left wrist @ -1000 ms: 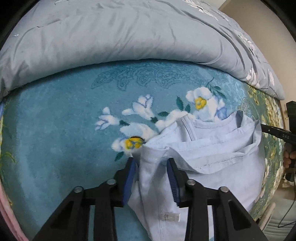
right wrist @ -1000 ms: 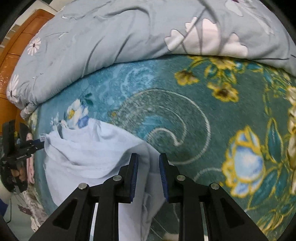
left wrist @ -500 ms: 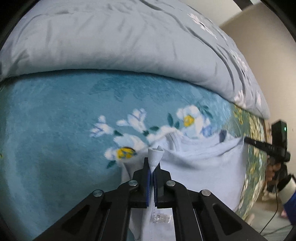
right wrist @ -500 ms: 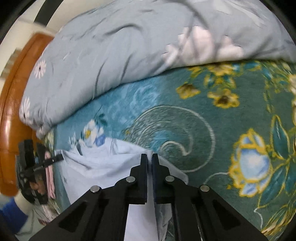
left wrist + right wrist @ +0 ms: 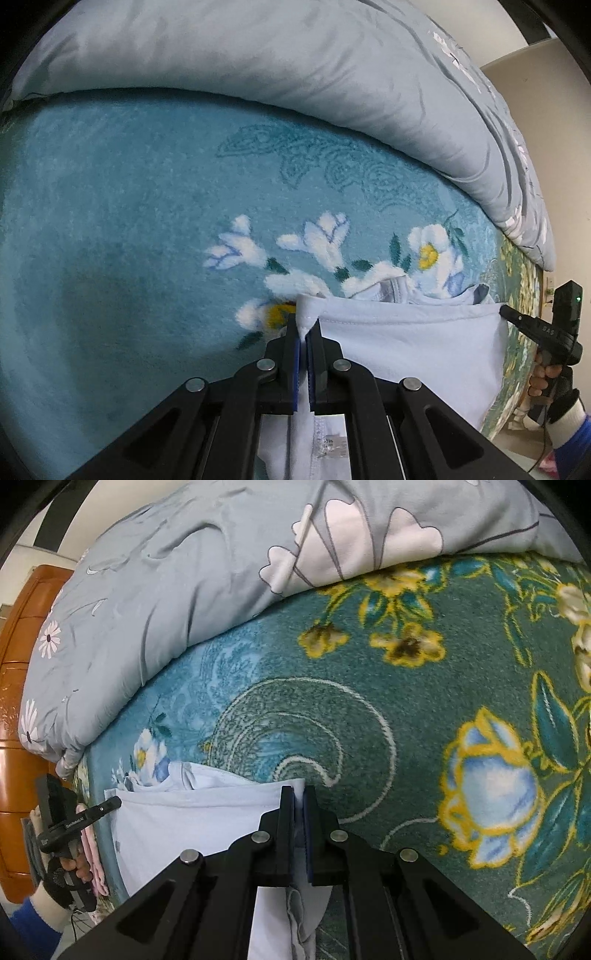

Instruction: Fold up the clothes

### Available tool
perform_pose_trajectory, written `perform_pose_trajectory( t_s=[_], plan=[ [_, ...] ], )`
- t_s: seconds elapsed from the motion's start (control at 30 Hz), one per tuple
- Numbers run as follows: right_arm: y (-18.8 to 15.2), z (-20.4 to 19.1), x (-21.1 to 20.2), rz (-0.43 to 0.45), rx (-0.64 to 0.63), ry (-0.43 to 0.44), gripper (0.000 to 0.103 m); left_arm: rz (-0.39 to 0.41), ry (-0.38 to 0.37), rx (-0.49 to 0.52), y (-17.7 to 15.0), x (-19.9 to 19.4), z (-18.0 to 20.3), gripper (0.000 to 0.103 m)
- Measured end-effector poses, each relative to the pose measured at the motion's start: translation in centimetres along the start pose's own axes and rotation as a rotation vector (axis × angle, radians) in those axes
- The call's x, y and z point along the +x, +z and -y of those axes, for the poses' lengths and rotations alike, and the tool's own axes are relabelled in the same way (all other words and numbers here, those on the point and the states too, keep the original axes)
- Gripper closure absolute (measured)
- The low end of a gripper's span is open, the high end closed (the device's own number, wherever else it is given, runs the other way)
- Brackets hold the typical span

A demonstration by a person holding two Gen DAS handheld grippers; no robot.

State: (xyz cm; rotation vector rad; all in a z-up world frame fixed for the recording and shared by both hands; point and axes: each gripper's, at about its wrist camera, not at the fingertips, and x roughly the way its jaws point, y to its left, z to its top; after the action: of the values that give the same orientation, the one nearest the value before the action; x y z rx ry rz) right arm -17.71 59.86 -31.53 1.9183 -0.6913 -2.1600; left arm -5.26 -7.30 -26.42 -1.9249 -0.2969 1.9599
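A pale blue garment point(image 5: 413, 343) hangs stretched between my two grippers above a teal floral blanket point(image 5: 129, 229). My left gripper point(image 5: 305, 328) is shut on one top corner of it; a tuft of cloth pokes out above the pads. My right gripper point(image 5: 299, 797) is shut on the other top corner of the garment point(image 5: 192, 819). The top edge runs taut between them. The garment's lower part still rests bunched on the blanket. Each gripper shows in the other's view, the right one point(image 5: 517, 317) and the left one point(image 5: 110, 805).
A grey-blue flowered duvet point(image 5: 295, 62) is heaped along the far side of the bed, also in the right wrist view point(image 5: 221, 561). An orange wooden headboard point(image 5: 18, 657) stands at the left. Pink cloth point(image 5: 92, 853) lies by the bed's edge.
Both grippers closed on the garment's corners, then lifted and moved apart. The garment went from a rumpled heap to a sheet pulled taut between them.
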Motion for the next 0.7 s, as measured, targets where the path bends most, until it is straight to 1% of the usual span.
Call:
perform_pose_trajectory(
  t_s=[0.13,0.17,0.2,0.23,0.27,0.3,0.33,0.37,0.43,0.53,0.63,0.7],
  plan=[
    [0.0,-1.2,0.3,-0.012,-0.029,-0.021,0.097,-0.023,0.014,0.018,0.1,-0.7,0.6,0.094],
    [0.0,-1.6,0.2,-0.013,-0.043,-0.026,0.097,-0.022,0.028,0.027,0.0,-1.1,0.8,0.090],
    [0.0,-1.9,0.0,-0.011,-0.056,-0.029,0.097,-0.016,0.054,0.037,0.0,-1.5,1.0,0.080],
    [-0.1,-2.1,-0.3,-0.005,-0.064,-0.026,0.097,-0.011,0.069,0.037,-0.1,-1.9,1.1,0.072],
    [-0.1,-2.2,-0.7,0.002,-0.064,-0.018,0.097,0.000,0.078,0.026,-0.2,-2.5,1.0,0.056],
    [-0.4,-2.1,-1.3,0.012,-0.057,-0.010,0.088,0.012,0.088,0.014,-0.4,-3.1,0.9,0.051],
    [-1.0,-1.7,-1.9,0.020,-0.044,-0.003,0.078,0.033,0.108,-0.002,-0.6,-3.9,0.7,0.051],
    [-1.6,-1.3,-2.5,0.028,-0.032,0.005,0.075,0.065,0.135,-0.027,-1.0,-4.9,0.5,0.051],
    [-2.7,-0.6,-3.7,0.044,-0.007,0.021,0.073,0.112,0.144,-0.075,-2.1,-6.3,0.4,0.051],
    [-6.0,0.8,-4.2,0.026,0.052,0.085,0.073,0.162,0.070,-0.128,-5.0,-8.4,1.0,0.051],
    [-9.4,2.6,-4.1,0.003,0.126,0.164,0.073,0.137,0.008,-0.090,-8.3,-7.9,4.1,0.051],
    [-10.8,3.5,-3.8,-0.013,0.170,0.191,0.073,0.082,-0.021,-0.049,-10.3,-6.2,6.7,0.053]
  ],
)
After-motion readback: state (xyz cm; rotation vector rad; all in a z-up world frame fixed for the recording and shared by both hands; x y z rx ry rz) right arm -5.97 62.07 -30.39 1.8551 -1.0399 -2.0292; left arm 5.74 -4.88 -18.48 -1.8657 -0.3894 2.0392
